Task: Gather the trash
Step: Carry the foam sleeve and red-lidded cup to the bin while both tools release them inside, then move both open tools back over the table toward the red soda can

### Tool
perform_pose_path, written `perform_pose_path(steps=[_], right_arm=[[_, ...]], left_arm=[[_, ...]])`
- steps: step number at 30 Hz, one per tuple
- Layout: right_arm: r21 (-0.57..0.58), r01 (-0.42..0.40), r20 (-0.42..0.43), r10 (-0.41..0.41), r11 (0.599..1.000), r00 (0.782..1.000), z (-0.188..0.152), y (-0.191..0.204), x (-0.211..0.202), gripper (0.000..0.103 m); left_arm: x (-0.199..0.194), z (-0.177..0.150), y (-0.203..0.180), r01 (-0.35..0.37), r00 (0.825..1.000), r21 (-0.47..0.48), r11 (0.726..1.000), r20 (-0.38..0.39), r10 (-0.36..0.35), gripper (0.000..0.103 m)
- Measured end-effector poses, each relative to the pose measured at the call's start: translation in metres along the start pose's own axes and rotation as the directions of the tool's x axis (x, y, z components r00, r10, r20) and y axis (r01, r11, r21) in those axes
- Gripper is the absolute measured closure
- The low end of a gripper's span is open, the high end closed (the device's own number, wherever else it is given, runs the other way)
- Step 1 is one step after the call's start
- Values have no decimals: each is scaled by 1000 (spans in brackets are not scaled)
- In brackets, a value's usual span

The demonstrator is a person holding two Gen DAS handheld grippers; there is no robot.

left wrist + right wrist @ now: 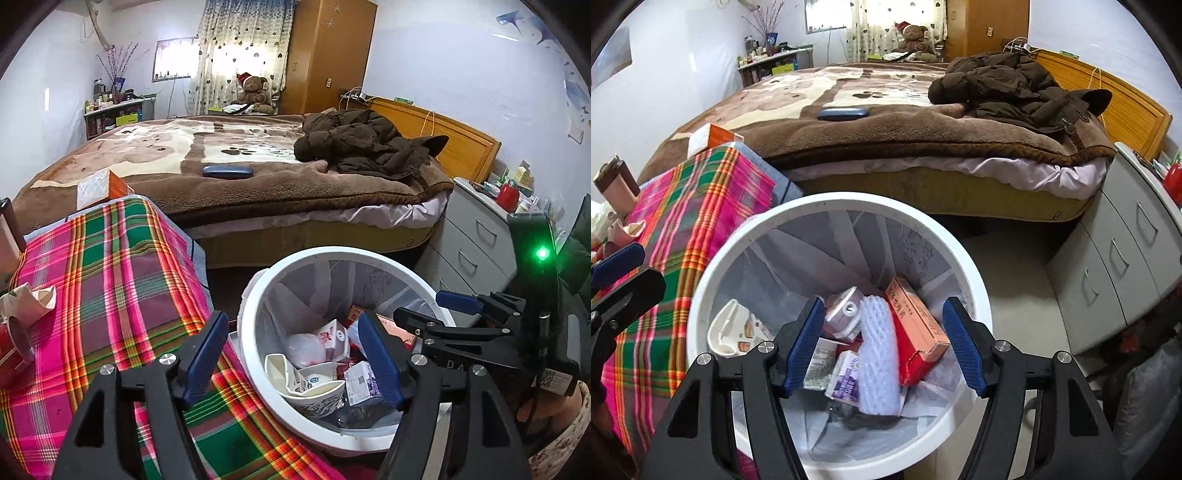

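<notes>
Both of my grippers hang above the bin (701,284), the landmark here. Left gripper (295,363): jaws apart, nothing between the pads, poised over the bin's near-left rim. Right gripper (882,347): jaws likewise apart and empty, centred over the bin's mouth, a stance suited to dropping. Trash lies inside the bin: a red box (916,328), foam netting (877,354), a crushed cup (314,391). Left of the bin, on the plaid cloth (110,280), a crumpled cup (29,301) awaits collection, I judge.

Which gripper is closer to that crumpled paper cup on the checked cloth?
Left. The left gripper hangs at the bin's edge beside the cloth holding the crumpled paper cup; the right gripper is over the bin's middle, farther away.
</notes>
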State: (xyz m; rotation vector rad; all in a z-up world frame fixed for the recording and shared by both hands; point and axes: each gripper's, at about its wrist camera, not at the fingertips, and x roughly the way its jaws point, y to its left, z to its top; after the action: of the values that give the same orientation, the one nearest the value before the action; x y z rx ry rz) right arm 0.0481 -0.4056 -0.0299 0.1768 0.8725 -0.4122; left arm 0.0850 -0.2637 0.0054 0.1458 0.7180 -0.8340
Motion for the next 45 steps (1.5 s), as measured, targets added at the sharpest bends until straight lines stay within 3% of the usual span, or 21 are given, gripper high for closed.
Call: perform_pose_path(steps=[20,28,38,45], right_arm=[[-7,-97,133,97,995,986,2,41,-24,35],[-67,-172,159,181,983,971,3,80,-22,35],[-153,-241,134,262,958,956,11,130,-16,35],[-212,-289,110,317,934,942,25,166,-8,35]], left_arm=[[-50,-14,54,-102,991,-82,991,80,109,23],[-77,-26,96,-188,973,-144,972,104,204,22],[-104,-44,158,-269,949,-248,931,95,300,22],[-114,-46,196,-327,931,-264,907,78,358,21]])
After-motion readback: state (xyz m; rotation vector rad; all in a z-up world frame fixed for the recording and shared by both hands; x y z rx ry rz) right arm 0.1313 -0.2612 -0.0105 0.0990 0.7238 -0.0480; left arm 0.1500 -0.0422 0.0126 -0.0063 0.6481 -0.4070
